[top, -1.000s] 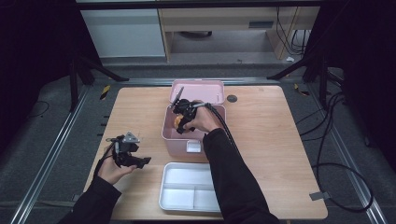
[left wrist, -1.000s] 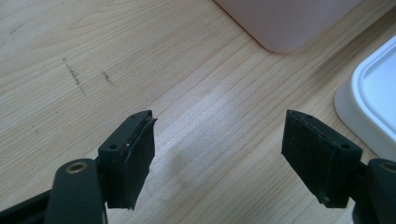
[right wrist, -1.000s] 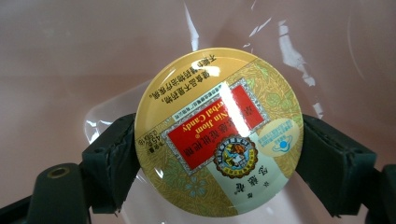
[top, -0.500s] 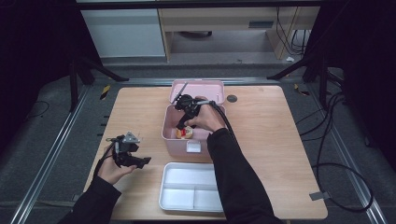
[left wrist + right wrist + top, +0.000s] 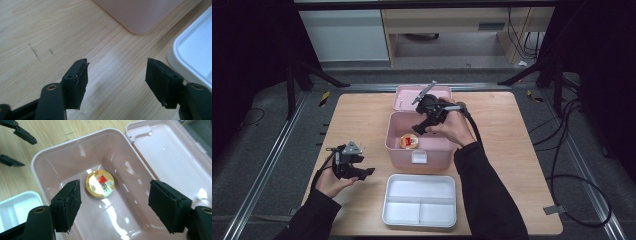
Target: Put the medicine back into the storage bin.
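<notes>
Moved: right claw point(image 5: 418, 129) has lifted slightly over the pink box since a second ago; left claw unchanged.
Left claw point(image 5: 368, 171): jaws wide, empty, low over the wooden counter point(image 5: 362, 115), just beside the white tray point(image 5: 419, 220).
Pink box point(image 5: 398, 145): open, lid point(image 5: 172, 150) laid back flat.
Round tin point(image 5: 100, 183): gold rim, red label, lying flat on the box floor; writing too small to read.
Right claw: jaws wide, empty, above the tin.

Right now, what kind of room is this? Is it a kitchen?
Probably not a kitchen: it looks like a lab or recording workspace. A wooden table stands inside a metal rail frame, black cables trail on the floor, and a person holds a gripper tool in each hand.
</notes>
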